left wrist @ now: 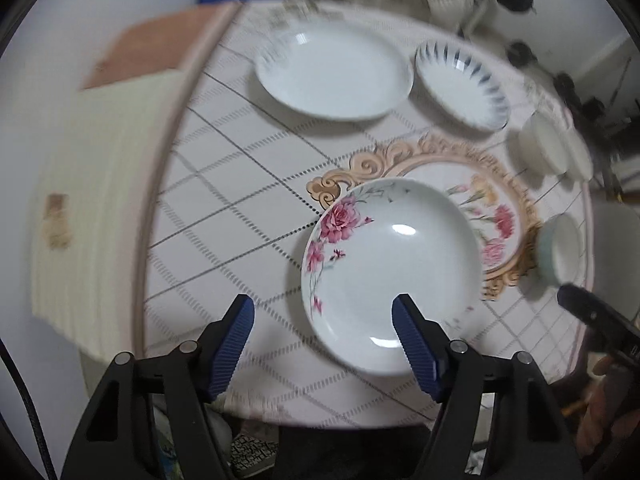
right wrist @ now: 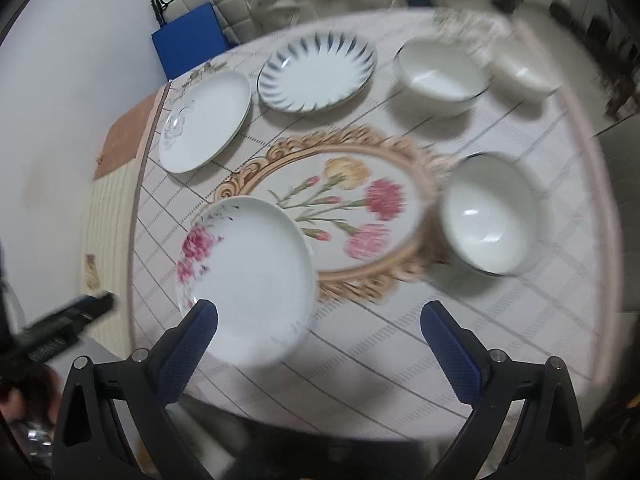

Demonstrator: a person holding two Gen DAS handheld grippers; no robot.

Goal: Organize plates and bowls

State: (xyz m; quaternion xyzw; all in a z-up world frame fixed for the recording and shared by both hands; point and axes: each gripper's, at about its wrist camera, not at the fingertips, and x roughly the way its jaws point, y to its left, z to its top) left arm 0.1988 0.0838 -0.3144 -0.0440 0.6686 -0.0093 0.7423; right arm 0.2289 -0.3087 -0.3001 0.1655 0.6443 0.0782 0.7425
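On the round patterned surface [right wrist: 520, 320] nothing is stacked yet: every plate and bowl lies singly, so the organizing looks barely begun. Nearest both grippers sits the rose plate [left wrist: 394, 276], at the near-left edge of the printed flower medallion [right wrist: 340, 216]. At the far-left rim lies the plain white plate [right wrist: 206, 120], just beside it the blue-striped plate [right wrist: 318, 74]. Three bowls stand apart: the near bowl [right wrist: 486, 214] right of the medallion, the far bowl [right wrist: 440, 78], and a smaller white bowl [right wrist: 522, 76] just beyond it.

The left gripper [left wrist: 324, 318] hangs above the rose plate's near-left rim, jaws partly apart, nothing between them. The right gripper [right wrist: 320, 322] has its jaws wide and empty. Left to do, by my judgement: gather plates into one pile, bowls into another.
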